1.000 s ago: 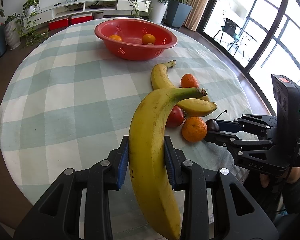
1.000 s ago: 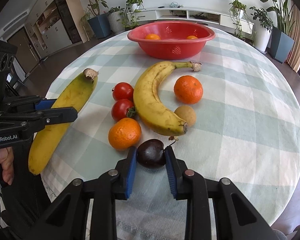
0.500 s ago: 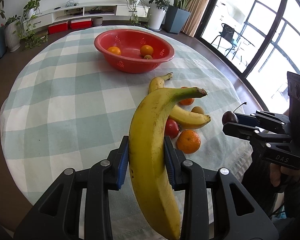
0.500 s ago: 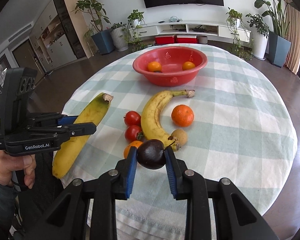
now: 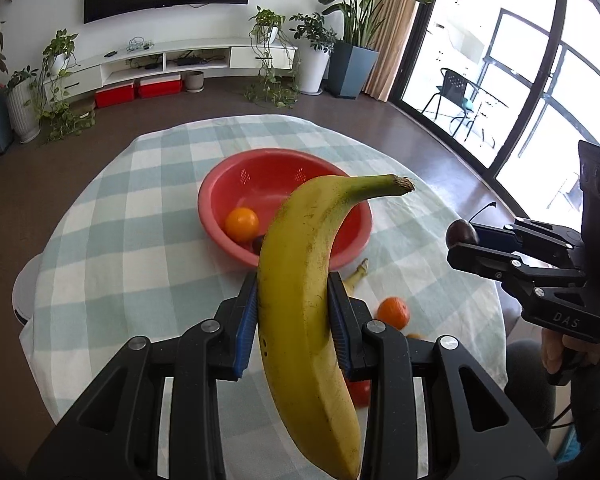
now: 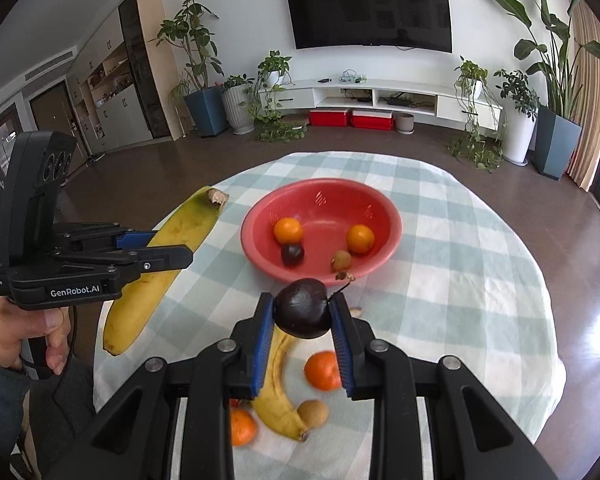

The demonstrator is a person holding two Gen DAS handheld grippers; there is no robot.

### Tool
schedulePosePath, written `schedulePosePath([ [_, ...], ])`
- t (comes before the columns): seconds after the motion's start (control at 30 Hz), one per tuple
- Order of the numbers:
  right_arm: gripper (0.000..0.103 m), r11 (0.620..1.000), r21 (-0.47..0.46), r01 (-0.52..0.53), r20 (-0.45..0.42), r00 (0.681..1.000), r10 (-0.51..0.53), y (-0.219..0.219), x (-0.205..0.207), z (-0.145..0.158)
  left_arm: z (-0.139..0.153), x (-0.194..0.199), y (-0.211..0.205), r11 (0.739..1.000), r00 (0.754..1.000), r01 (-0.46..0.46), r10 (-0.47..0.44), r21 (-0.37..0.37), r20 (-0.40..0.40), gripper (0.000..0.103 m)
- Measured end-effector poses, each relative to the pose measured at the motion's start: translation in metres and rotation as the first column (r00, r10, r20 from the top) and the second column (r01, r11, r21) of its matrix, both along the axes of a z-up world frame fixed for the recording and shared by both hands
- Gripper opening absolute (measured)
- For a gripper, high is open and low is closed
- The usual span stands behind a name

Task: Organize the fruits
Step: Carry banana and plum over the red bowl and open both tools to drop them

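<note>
A dark television [image 6: 370, 10] hangs on the white wall above a long white media shelf [image 6: 380, 98] (two red boxes [image 6: 350, 118] sit beneath it). Potted plants [image 6: 198, 80] line the brown floor [image 6: 560, 216], and daylight pours through tall dark-framed windows [image 5: 540, 92].

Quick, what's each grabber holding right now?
Left gripper: closed on the banana, held up above the table.
Right gripper: closed on the dark plum, also held up.

Black fingers [image 6: 236, 340], blue pads [image 6: 263, 344], silver screws.
</note>
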State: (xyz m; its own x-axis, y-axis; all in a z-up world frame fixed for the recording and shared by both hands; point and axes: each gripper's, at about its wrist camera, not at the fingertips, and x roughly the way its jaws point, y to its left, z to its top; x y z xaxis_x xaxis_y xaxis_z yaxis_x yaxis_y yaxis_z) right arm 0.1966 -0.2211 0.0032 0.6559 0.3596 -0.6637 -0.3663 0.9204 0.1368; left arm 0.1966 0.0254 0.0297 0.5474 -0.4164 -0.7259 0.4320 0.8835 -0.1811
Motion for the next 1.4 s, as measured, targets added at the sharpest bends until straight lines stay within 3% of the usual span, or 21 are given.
schedulePosePath([
  [0.23, 0.031, 1.0, -0.014, 0.008, -0.013, 1.0, -0.008, 0.003, 0.069, 0.0, 0.004, 0.077, -0.024, 1.0, 1.0, 0.009, -0.008, 0.013, -0.015, 0.03],
  [0.5, 0.031, 0.998, -0.055, -0.013, -0.071, 0.997, 0.009, 0.017, 0.113, -0.03, -0.029, 0.134, -0.049, 0.999, 0.997, 0.019, -0.016, 0.043, -0.075, 0.03],
  [0.67, 0.031, 0.998, -0.062, -0.008, -0.103, 0.995, 0.001, 0.017, 0.127, -0.048, -0.052, 0.149, -0.052, 0.999, 0.995, 0.013, -0.009, 0.04, -0.097, 0.03],
  [1.4, 0.031, 0.993, -0.118, -0.025, -0.172, 0.985, 0.004, 0.028, 0.144, -0.086, -0.094, 0.178, -0.07, 0.996, 0.993, 0.015, -0.004, 0.085, -0.122, 0.031],
])
